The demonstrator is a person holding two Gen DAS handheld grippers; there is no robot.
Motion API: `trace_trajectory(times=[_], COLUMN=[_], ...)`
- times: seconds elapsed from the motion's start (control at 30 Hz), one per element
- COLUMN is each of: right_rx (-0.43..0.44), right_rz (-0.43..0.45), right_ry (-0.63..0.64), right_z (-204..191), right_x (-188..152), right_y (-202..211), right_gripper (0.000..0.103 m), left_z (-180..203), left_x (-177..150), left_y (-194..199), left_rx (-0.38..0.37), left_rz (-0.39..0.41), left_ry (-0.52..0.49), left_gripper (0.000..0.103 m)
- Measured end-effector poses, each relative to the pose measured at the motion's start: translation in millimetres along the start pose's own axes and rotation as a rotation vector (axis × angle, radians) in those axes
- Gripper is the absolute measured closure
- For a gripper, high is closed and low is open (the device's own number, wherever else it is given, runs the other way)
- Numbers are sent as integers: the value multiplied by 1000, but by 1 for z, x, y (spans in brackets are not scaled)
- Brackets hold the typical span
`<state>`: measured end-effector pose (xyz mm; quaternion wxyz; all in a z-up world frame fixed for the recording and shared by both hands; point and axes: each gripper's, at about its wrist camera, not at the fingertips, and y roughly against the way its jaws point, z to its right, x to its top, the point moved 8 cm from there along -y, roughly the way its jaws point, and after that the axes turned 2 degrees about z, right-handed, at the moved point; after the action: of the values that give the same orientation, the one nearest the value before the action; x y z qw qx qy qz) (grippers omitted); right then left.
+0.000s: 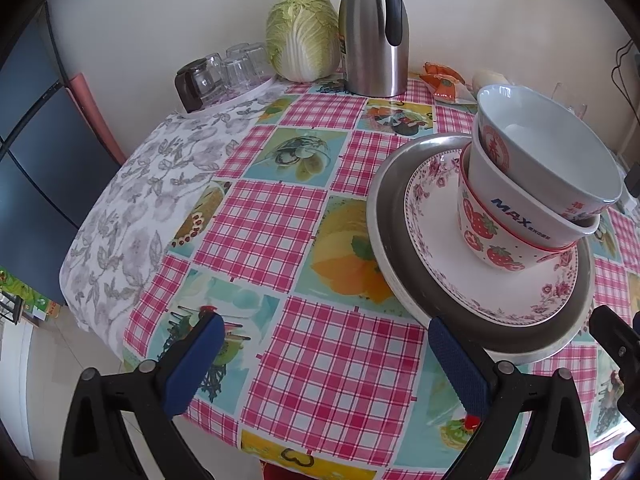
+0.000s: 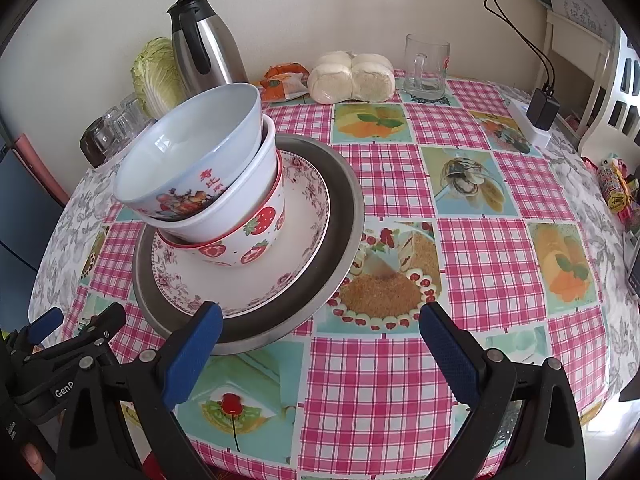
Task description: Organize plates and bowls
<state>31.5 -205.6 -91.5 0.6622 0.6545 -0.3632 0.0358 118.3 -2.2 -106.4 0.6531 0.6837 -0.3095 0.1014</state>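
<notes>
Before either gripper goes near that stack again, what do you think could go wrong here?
1. The top bowl sits tilted in the white bowl and strawberry bowl; a nudge might tip it off.
2. The metal tray overhangs nothing, but lifting it by one edge could slide the floral plate.
3. Both grippers, left and right, are open and close by; an accidental bump seems possible.

A single stack is seen on the checked worktop point(image 2: 400, 160). At the bottom lies a wide metal plate point(image 2: 344, 216) with a grey rim. A white plate point(image 2: 304, 240) with a pink flower border is set inside it. Three bowls are nested on that plate: a strawberry bowl point(image 2: 256, 236) lowest, a plain white bowl point(image 2: 240, 200) printed "MAX" in it, and a pale blue-white bowl point(image 2: 188, 148) with red characters on top, tilted to one side.
</notes>
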Motion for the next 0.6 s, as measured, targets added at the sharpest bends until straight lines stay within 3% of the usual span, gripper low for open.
trace_trajectory(times=[0.6], right_rx=[0], right_rz=[-4], right_ry=[0], right_z=[1], right_x=[-1], right_y=[-1], right_gripper=[4], left_z=[-2], left_x=[1], left_y=[1], left_rx=[9], left_rz=[9], left_ry=[9], left_gripper=[0])
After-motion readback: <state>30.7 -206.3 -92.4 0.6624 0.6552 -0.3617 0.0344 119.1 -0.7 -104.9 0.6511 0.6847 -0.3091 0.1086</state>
